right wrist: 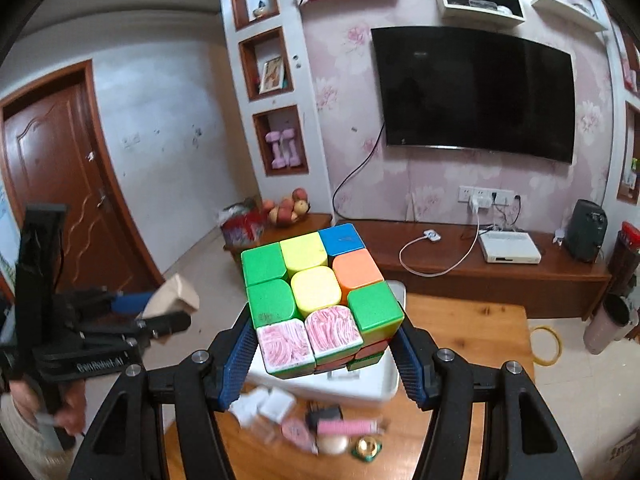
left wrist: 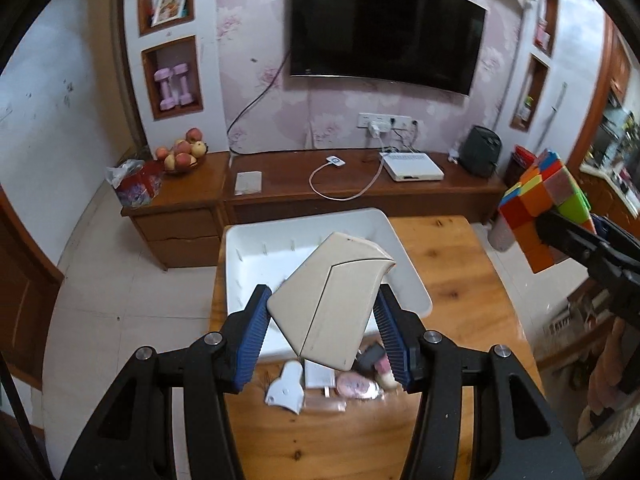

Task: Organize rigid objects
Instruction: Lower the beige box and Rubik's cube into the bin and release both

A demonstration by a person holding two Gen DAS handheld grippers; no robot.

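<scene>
My left gripper (left wrist: 324,316) is shut on a beige angular plastic case (left wrist: 332,300) and holds it in the air above the near end of a white tray (left wrist: 404,256) on the wooden table. My right gripper (right wrist: 326,344) is shut on a multicoloured puzzle cube (right wrist: 316,292), held above the tray (right wrist: 384,388). The cube also shows at the right of the left wrist view (left wrist: 544,208). The left gripper with the beige case shows at the left of the right wrist view (right wrist: 172,296).
Small items lie on the wooden table (left wrist: 460,280) in front of the tray: a white plastic piece (left wrist: 286,390), a pink round item (left wrist: 356,386), a black adapter (right wrist: 324,414), a pink bar (right wrist: 348,426), a gold piece (right wrist: 366,448). A TV cabinet (left wrist: 360,188) stands behind.
</scene>
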